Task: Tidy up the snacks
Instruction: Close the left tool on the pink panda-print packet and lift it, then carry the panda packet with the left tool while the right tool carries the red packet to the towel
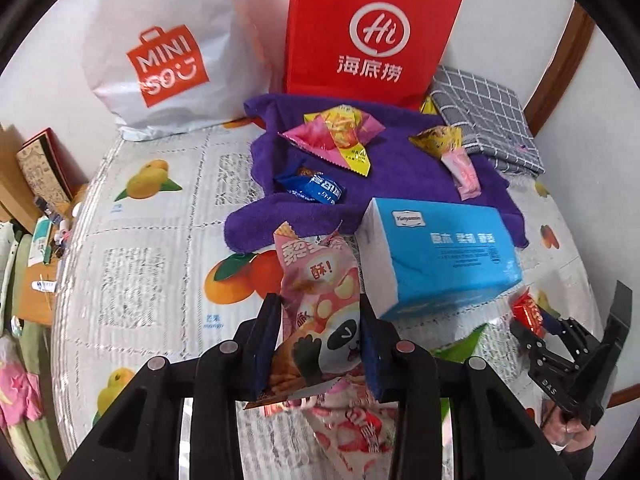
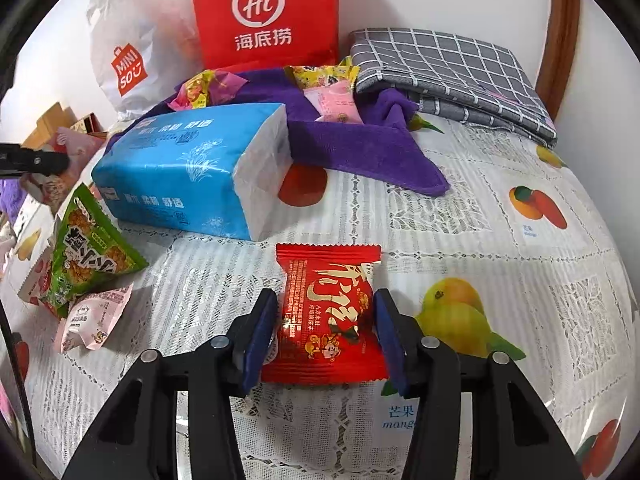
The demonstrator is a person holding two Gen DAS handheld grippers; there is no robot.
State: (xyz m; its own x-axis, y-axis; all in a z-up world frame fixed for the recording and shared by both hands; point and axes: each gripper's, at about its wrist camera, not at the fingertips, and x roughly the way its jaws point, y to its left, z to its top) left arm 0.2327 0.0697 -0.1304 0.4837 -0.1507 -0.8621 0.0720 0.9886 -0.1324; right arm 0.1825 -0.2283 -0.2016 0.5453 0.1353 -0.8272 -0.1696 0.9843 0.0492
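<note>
My left gripper [image 1: 320, 338] is shut on a pink panda snack packet [image 1: 320, 300] and holds it above another pink packet [image 1: 356, 428] on the table. My right gripper [image 2: 326, 332] is shut on a red snack packet [image 2: 328, 316] just above the fruit-print tablecloth [image 2: 500, 264]. The right gripper also shows at the right edge of the left wrist view [image 1: 560, 340]. On the purple towel [image 1: 400, 152] lie a pink-and-yellow packet [image 1: 336, 136], a blue packet [image 1: 316, 188], a yellow packet [image 1: 438, 140] and a small pink packet [image 1: 466, 172].
A blue tissue pack [image 1: 444, 248] lies in the middle of the table. A white Miniso bag [image 1: 160, 48] and a red paper bag [image 1: 368, 28] stand at the back wall. A grey checked cloth [image 2: 452, 76] lies back right. A green packet [image 2: 88, 256] and a pale pink packet [image 2: 94, 318] lie at left.
</note>
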